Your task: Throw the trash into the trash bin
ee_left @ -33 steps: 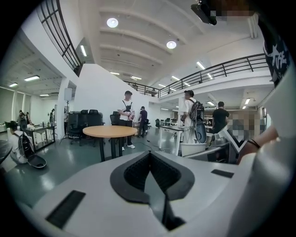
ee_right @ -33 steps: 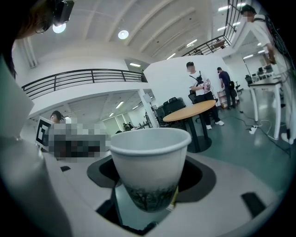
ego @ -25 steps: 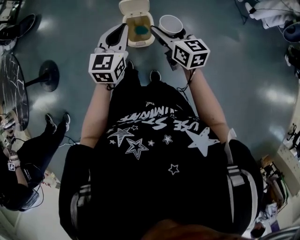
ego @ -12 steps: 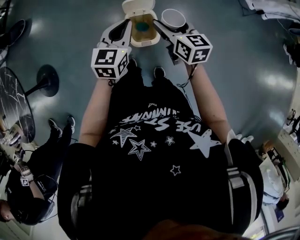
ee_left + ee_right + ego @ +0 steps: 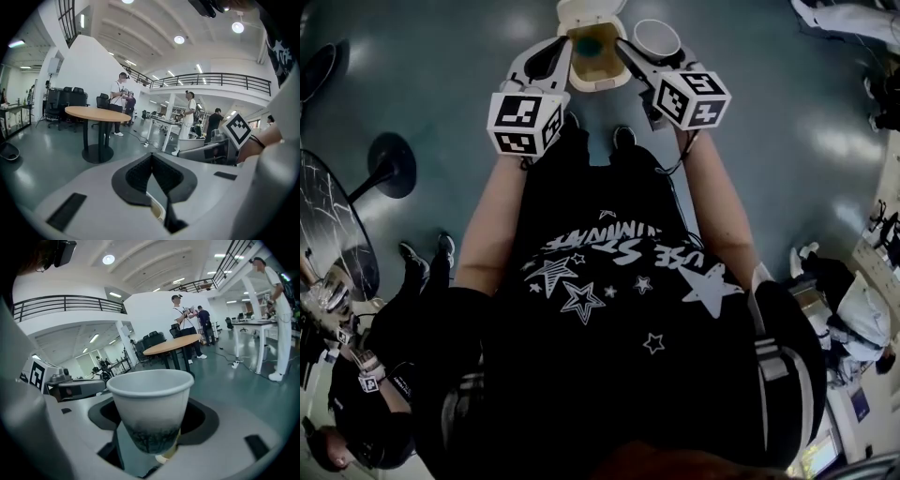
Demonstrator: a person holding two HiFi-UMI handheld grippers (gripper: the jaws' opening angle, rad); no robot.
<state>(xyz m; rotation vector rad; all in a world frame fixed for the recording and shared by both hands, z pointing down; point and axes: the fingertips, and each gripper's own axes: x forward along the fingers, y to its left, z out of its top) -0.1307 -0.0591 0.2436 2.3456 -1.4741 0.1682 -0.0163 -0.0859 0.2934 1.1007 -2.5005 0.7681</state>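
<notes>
- The right gripper (image 5: 647, 49) has its jaws closed on a white paper cup (image 5: 658, 36), one jaw pressing on each side of the cup's wall.
- In the right gripper view, the right gripper (image 5: 152, 406) holds the white paper cup (image 5: 150, 404) upright with its open mouth on top. A dark, tree-like print runs around the cup's lower part.
- The left gripper (image 5: 553, 49) carries nothing. In its own view, the left gripper (image 5: 151, 158) has its jaws shut, with the dark pads meeting at the tips.
- A cream plastic trash bin (image 5: 602, 82) stands on the grey-blue floor (image 5: 769, 187) directly in front of the person, between the two grippers.
- The bin's hinged lid (image 5: 591, 9) is flipped open on the far side, and a teal object (image 5: 591, 43) lies inside the bin.
- The cup is off the floor, just beside the bin's right edge and outside its opening.
- Part of the bin's pale rim (image 5: 157, 212) shows below the left jaws.
- The person wears a black T-shirt (image 5: 619, 309) printed with white stars.
- A round wooden-topped table (image 5: 96, 114) on a dark pedestal stands farther off, with people standing behind it.
</notes>
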